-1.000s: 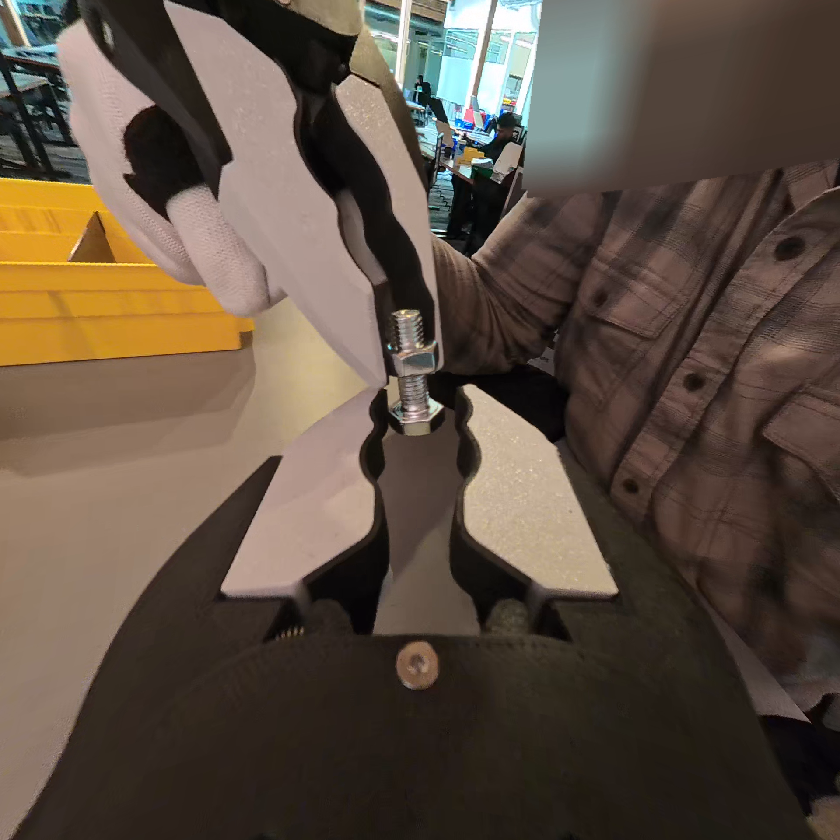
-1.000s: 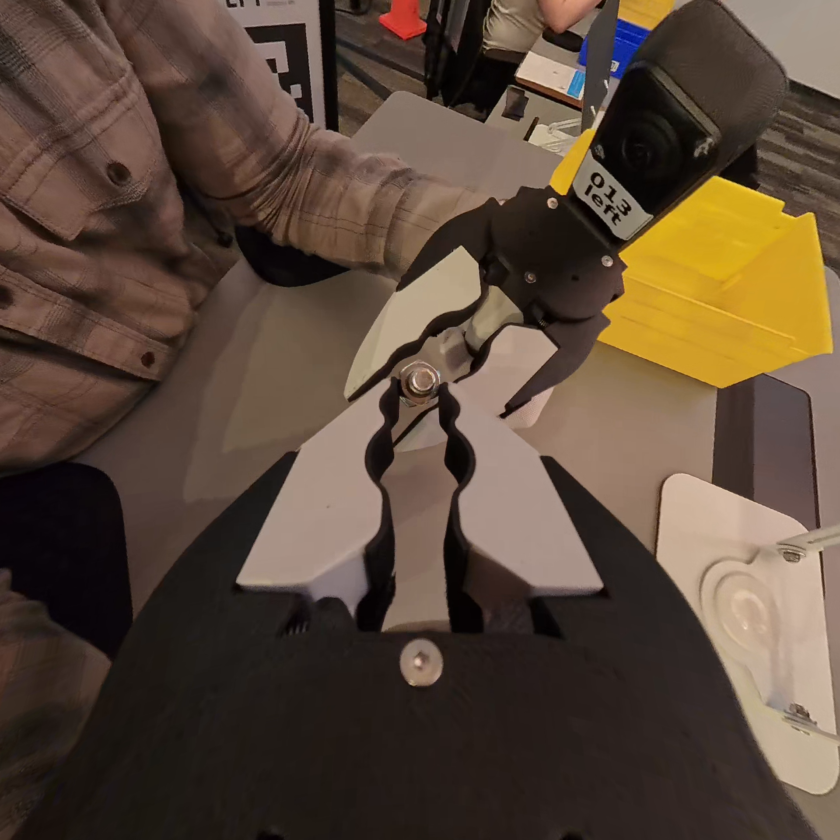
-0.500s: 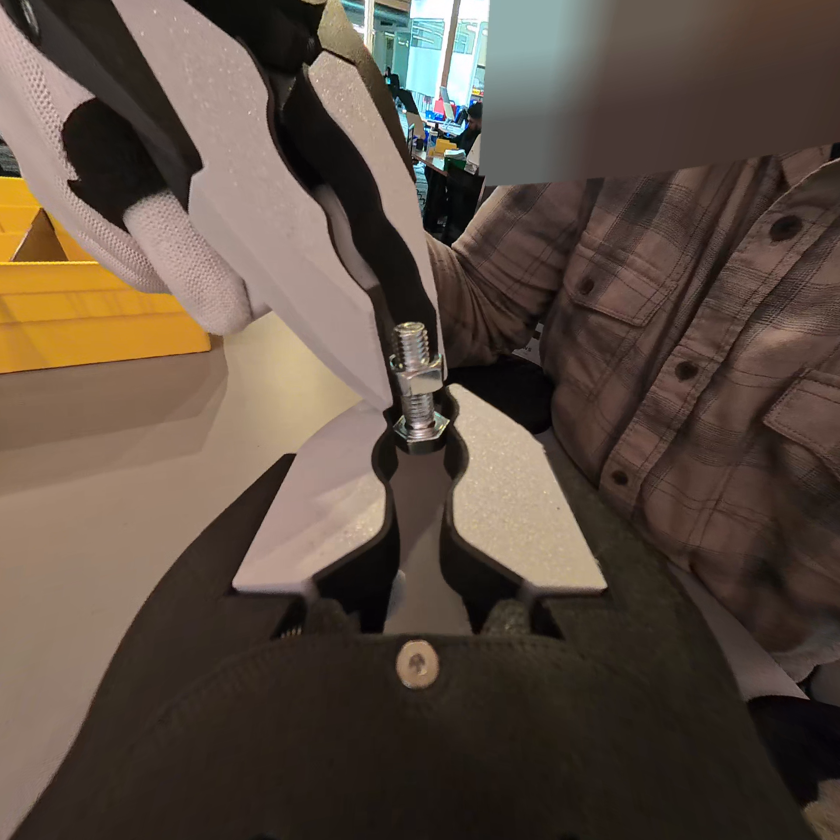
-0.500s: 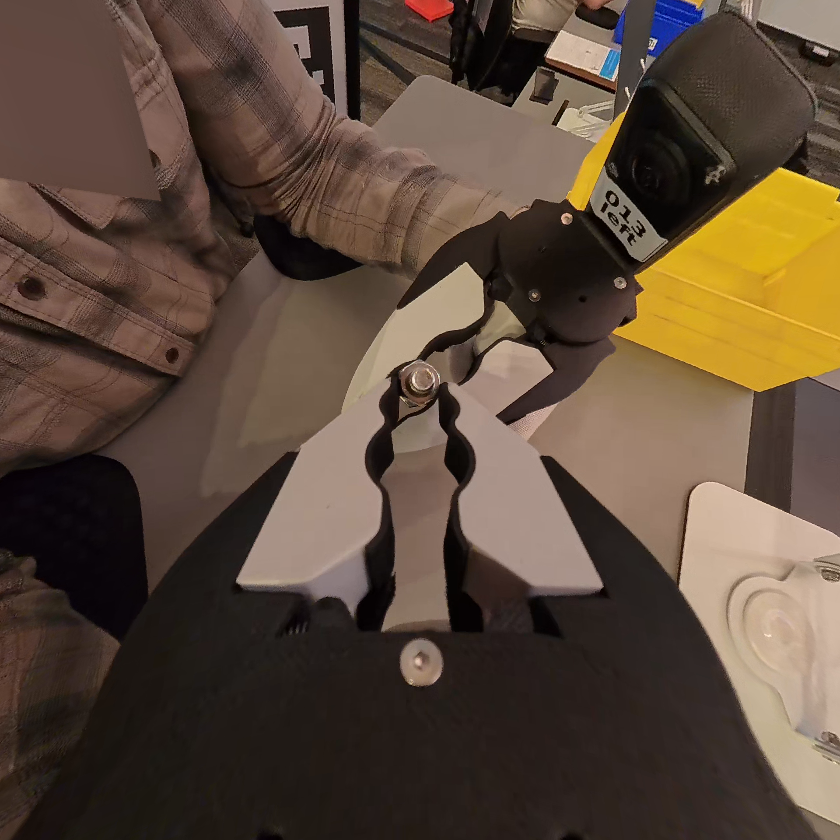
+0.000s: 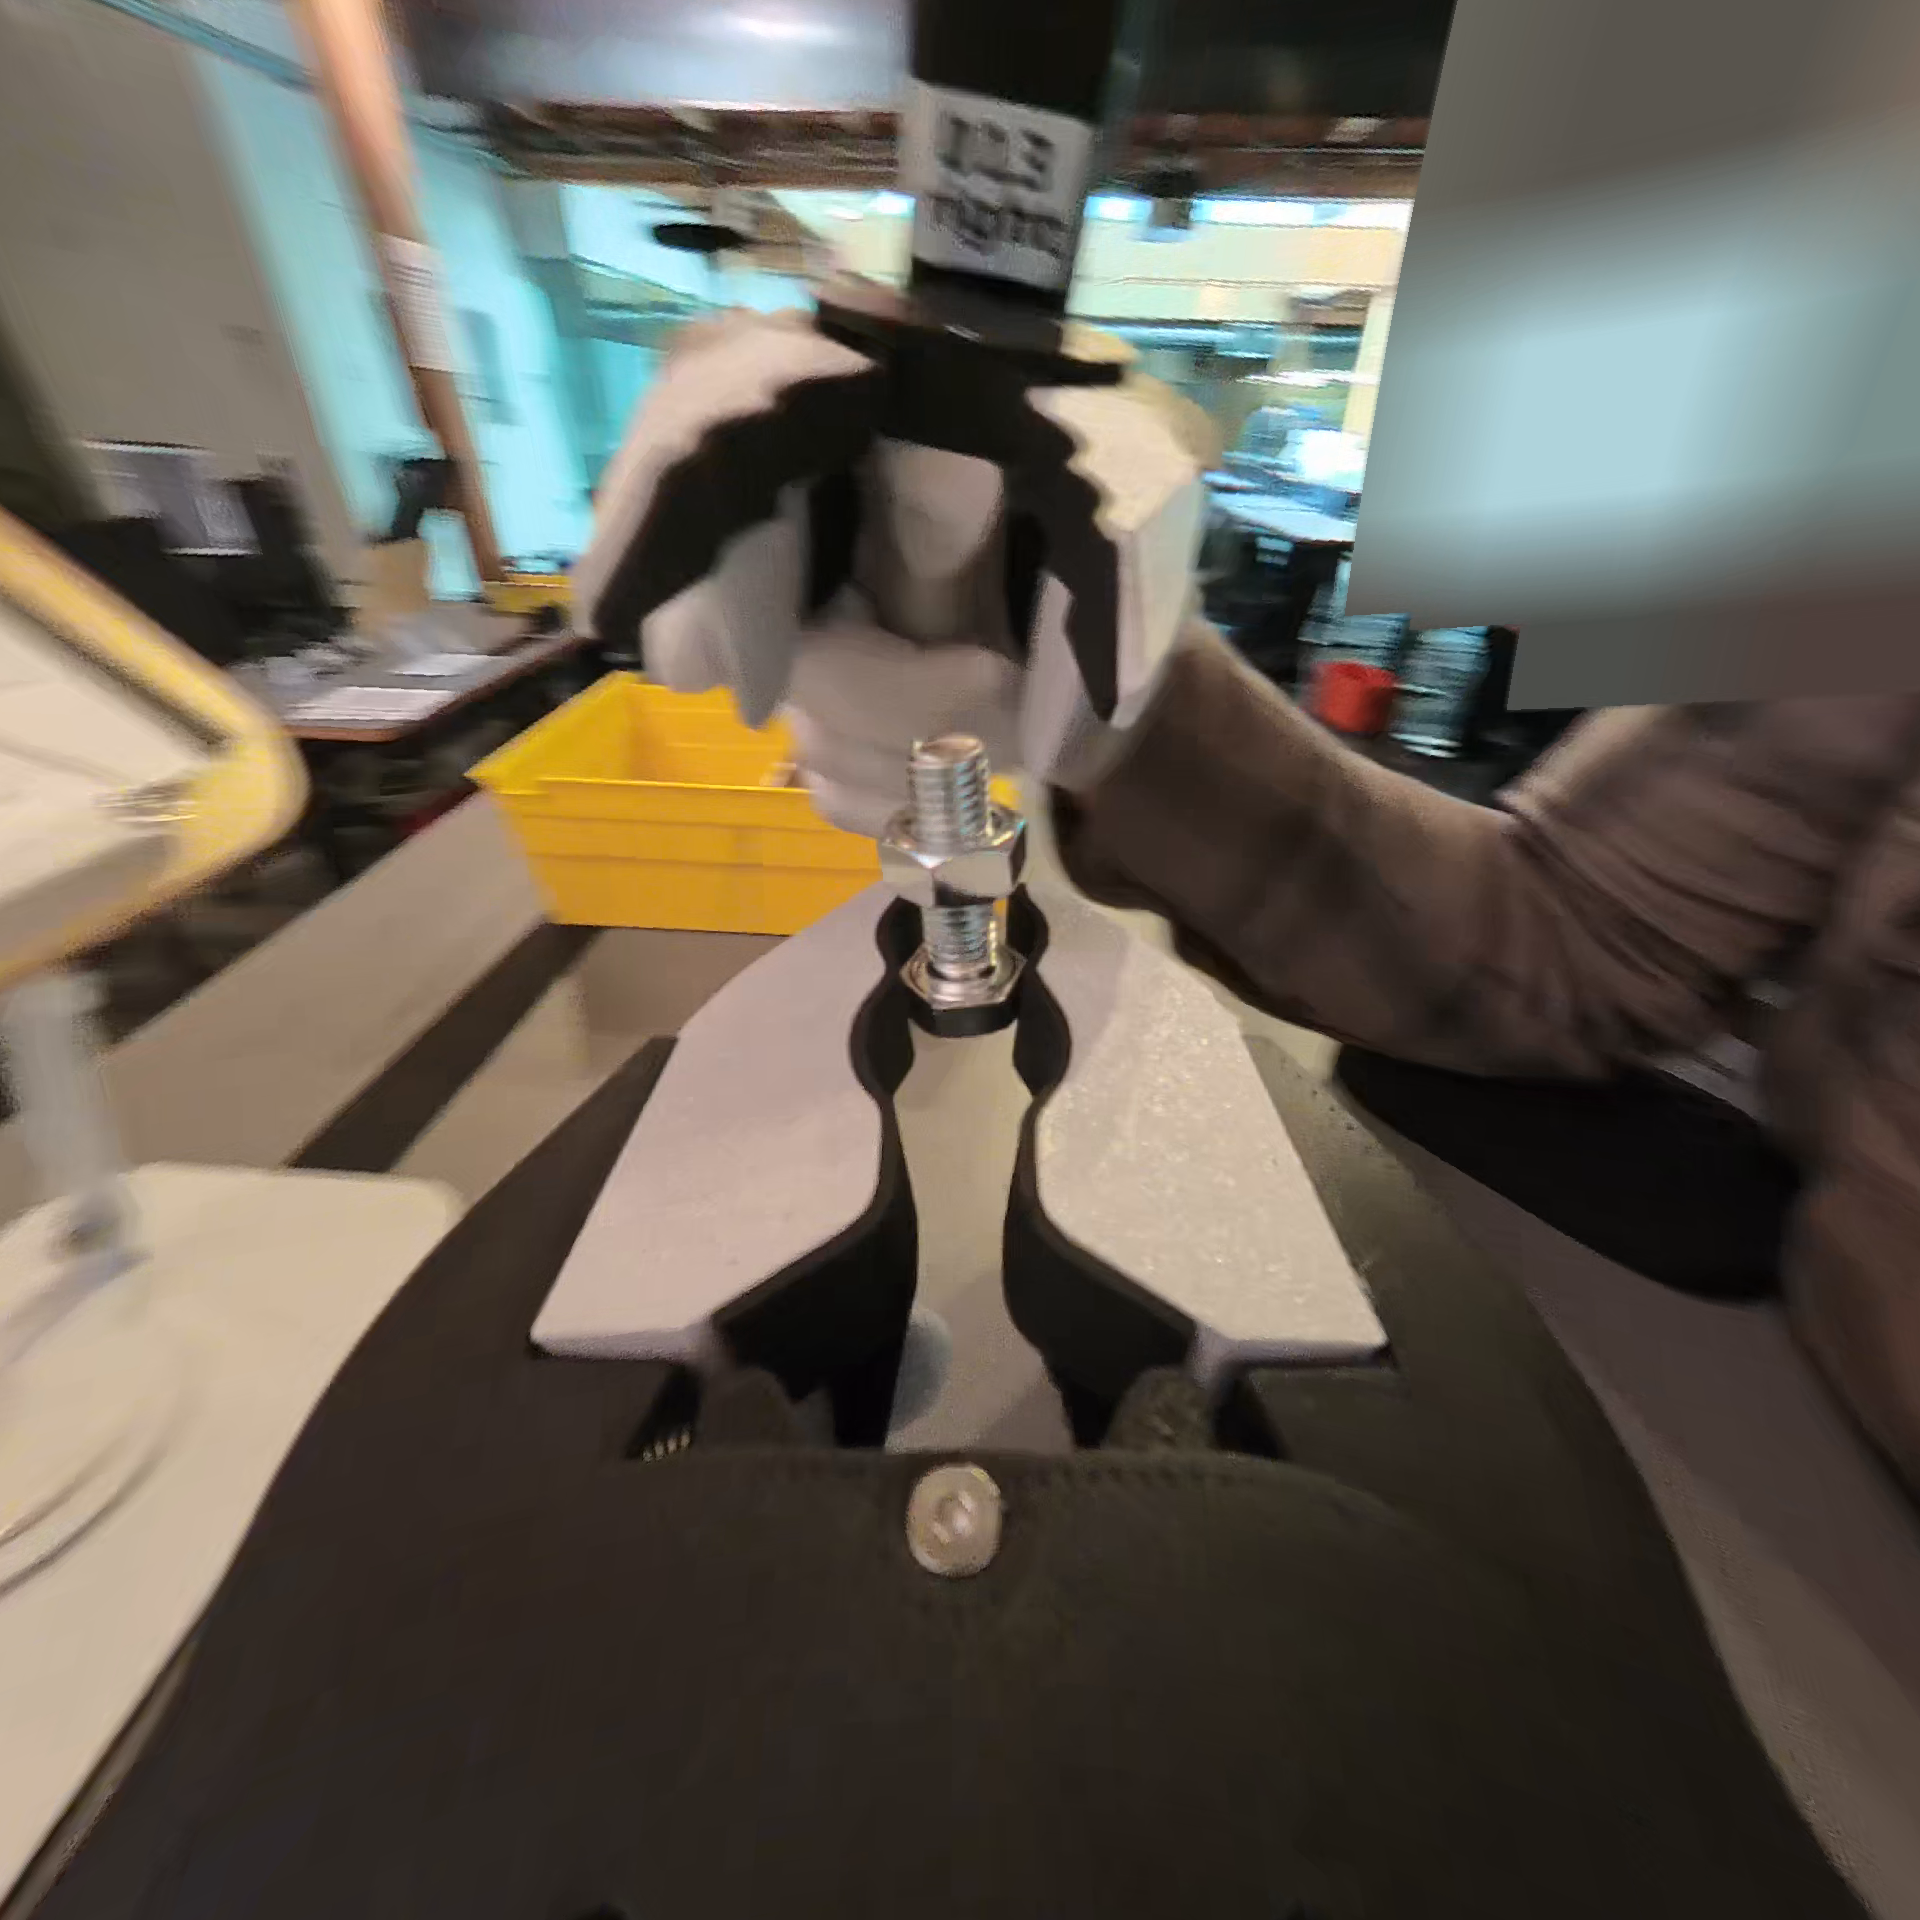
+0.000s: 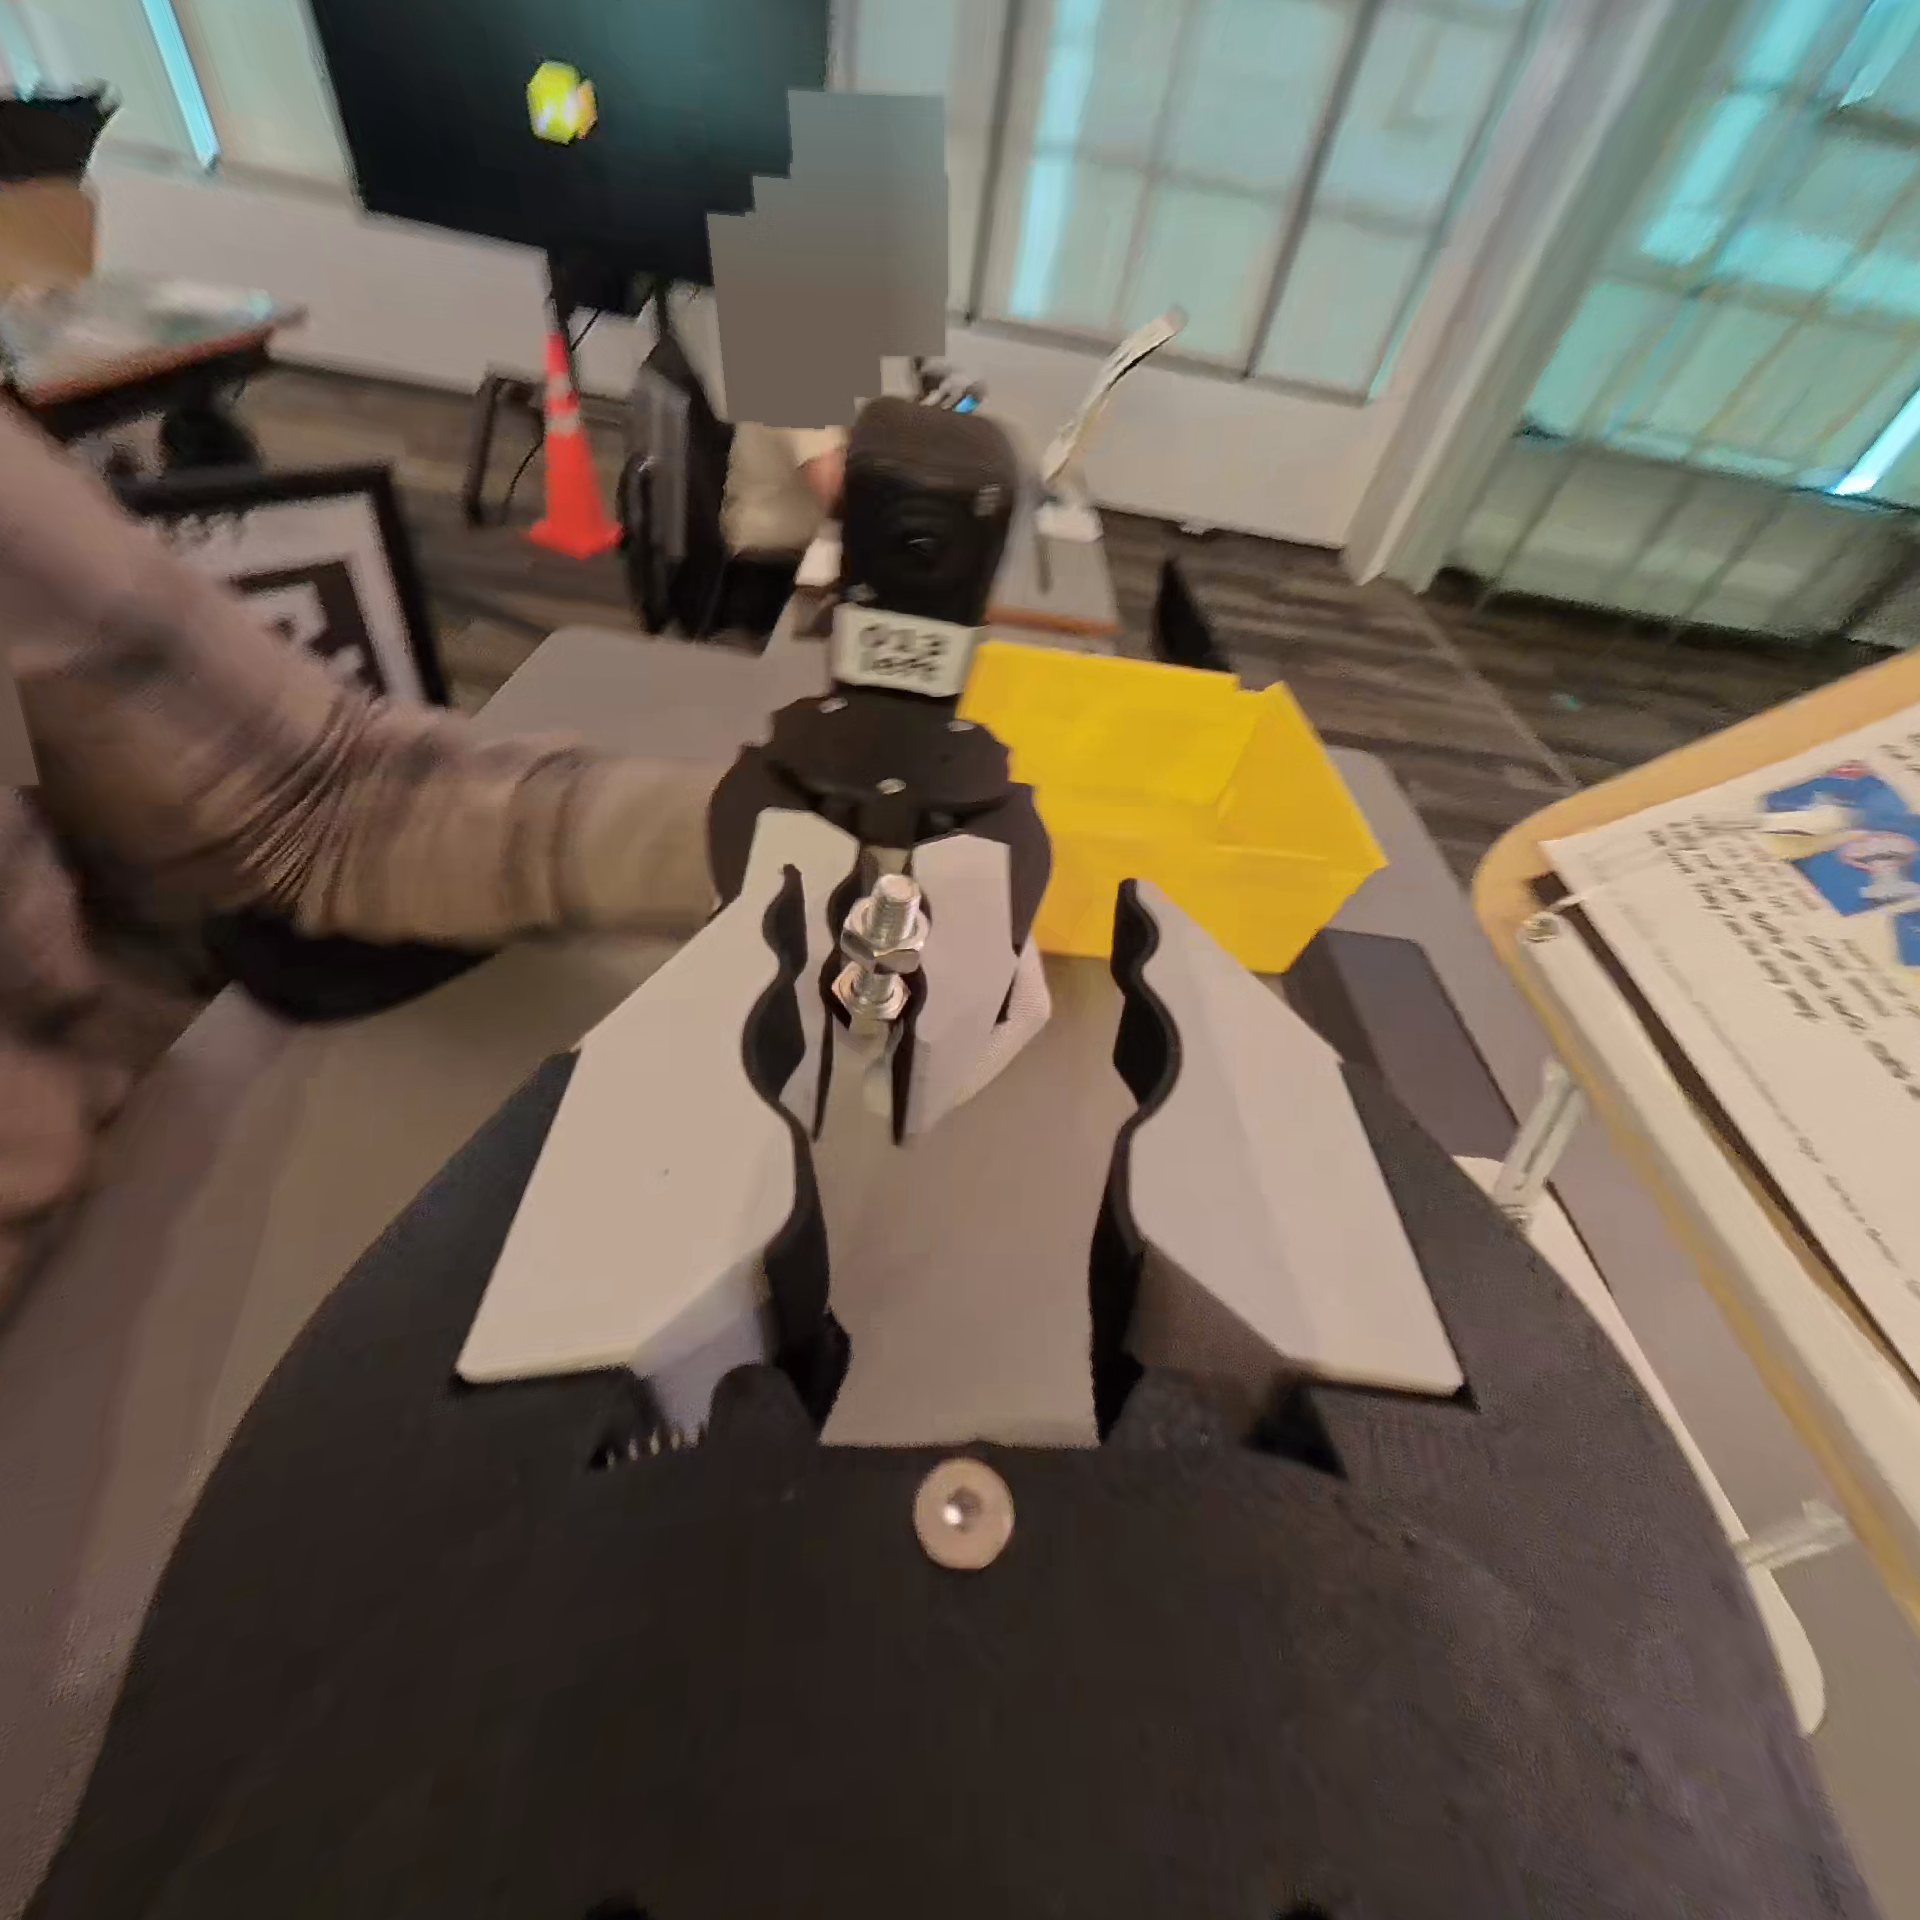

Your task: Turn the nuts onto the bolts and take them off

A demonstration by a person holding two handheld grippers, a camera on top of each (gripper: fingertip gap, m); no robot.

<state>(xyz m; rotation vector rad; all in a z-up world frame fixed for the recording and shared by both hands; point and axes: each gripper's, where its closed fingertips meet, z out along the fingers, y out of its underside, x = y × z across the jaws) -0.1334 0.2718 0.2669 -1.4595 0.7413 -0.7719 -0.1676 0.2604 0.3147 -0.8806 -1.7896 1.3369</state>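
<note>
A silver bolt [image 5: 958,935] stands upright with its head clamped between the tips of my left gripper [image 5: 961,940], which is shut on it. A hex nut [image 5: 954,850] sits partway down the thread, above the head. My right gripper [image 5: 920,743] faces it from beyond, open, its fingers apart on either side of the bolt's top and not touching it. In the right wrist view my right gripper [image 6: 958,899] is wide open, and the bolt [image 6: 883,971] with its nut [image 6: 883,940] stands just beyond its left finger, held by the left gripper [image 6: 868,1081].
A yellow bin [image 6: 1164,800] stands on the grey table [image 5: 312,1018] behind the grippers. A tilted board with a printed sheet [image 6: 1714,935] on a white stand base [image 5: 208,1299] is to one side. A person's sleeve [image 6: 416,821] reaches in. A dark strip [image 6: 1392,1018] lies beside the bin. Some 5 cm of space lies between my two pairs of fingers.
My right gripper has let go of the nut, opened wide and drawn back. Both grippers have swung round to face each other; the bolt stays in the left gripper.
</note>
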